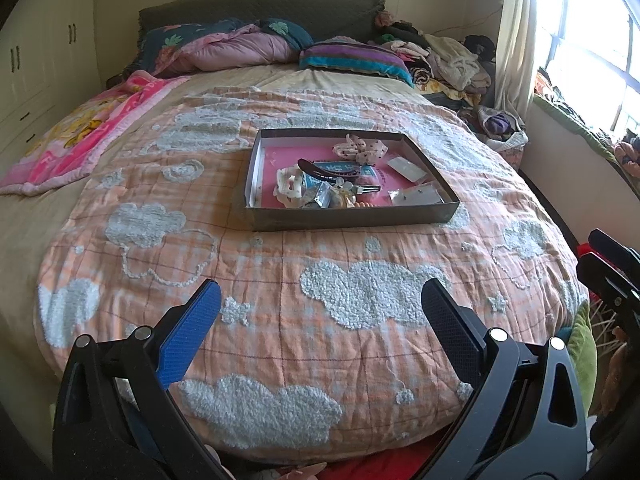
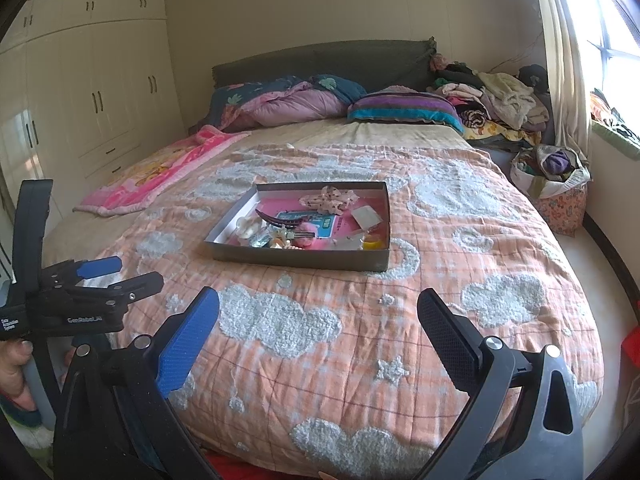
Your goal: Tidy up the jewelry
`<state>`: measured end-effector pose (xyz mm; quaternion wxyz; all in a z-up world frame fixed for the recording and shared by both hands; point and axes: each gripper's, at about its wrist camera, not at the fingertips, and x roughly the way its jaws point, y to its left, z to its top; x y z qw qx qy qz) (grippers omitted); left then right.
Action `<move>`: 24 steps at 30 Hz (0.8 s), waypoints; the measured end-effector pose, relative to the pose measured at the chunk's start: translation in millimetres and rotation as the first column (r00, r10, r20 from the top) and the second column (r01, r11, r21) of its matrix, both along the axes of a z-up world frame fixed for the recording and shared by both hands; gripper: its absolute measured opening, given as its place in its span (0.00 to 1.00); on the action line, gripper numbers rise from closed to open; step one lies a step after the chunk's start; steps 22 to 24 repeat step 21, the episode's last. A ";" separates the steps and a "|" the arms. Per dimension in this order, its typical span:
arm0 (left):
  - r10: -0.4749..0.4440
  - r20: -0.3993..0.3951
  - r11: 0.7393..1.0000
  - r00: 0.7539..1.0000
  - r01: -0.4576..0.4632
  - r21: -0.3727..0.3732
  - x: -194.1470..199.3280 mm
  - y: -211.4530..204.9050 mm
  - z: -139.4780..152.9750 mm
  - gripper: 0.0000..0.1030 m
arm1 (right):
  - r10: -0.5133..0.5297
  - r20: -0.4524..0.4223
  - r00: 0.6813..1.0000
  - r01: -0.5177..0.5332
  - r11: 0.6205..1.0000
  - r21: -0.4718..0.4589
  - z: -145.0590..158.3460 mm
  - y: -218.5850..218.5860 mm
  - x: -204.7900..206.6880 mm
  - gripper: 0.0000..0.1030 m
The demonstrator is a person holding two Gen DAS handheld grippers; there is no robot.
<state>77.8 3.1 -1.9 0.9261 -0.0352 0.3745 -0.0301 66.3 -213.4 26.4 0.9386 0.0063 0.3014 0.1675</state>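
Jewelry and hair pieces are heaped in a shallow grey tray point(image 1: 352, 222) with a pink floor, which is set flat on the orange cloud-patterned quilt point(image 1: 280, 280) in the middle of the bed. Inside the tray, a spotted fabric bow point(image 1: 362, 149) is seen toward the far side, a dark curved hair clip point(image 1: 316, 171) near the middle, and clear packets point(image 1: 416, 196) along the right wall; the small pieces at the near wall are too tangled to be told apart, though one may be a white claw clip point(image 1: 290, 188).

Both tongs are held low at the near edge of the bed, well apart from the tray. The left tongs point(image 1: 320, 332) are spread wide with nothing between the pads, and the right tongs point(image 2: 318, 332) are likewise spread and empty. In the right wrist view the left tongs are seen at the far left, gripped by a hand point(image 2: 16, 372) at the handle.

Pillows and a pink blanket point(image 2: 160, 172) are piled toward the headboard, and a heap of clothes point(image 2: 492, 100) is stacked at the far right by the window.
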 end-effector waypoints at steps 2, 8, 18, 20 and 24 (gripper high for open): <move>-0.016 -0.001 1.000 1.000 0.016 -0.014 -0.3 1.7 -0.7 0.91 | -0.003 -0.006 1.000 0.003 1.000 0.002 -0.2 -0.8 0.6 0.96; 0.002 -0.061 0.999 0.998 -0.005 -0.049 10.1 13.6 -12.3 0.91 | -0.024 -0.027 0.999 0.025 1.000 0.005 -7.3 -8.2 10.8 0.96; 0.335 -0.067 0.941 0.940 -0.331 0.070 100.5 117.4 -38.9 0.91 | -0.307 -0.101 0.946 0.303 0.951 -0.053 -54.9 -92.9 112.2 0.96; 0.426 -0.072 0.901 0.902 -0.417 0.118 132.8 153.1 -52.1 0.91 | -0.415 -0.138 0.900 0.399 0.908 -0.126 -81.4 -125.9 156.4 0.96; 0.475 -0.075 0.875 0.877 -0.462 0.143 150.8 173.4 -60.4 0.91 | -0.454 -0.151 0.878 0.433 0.888 -0.155 -92.9 -140.7 175.5 0.96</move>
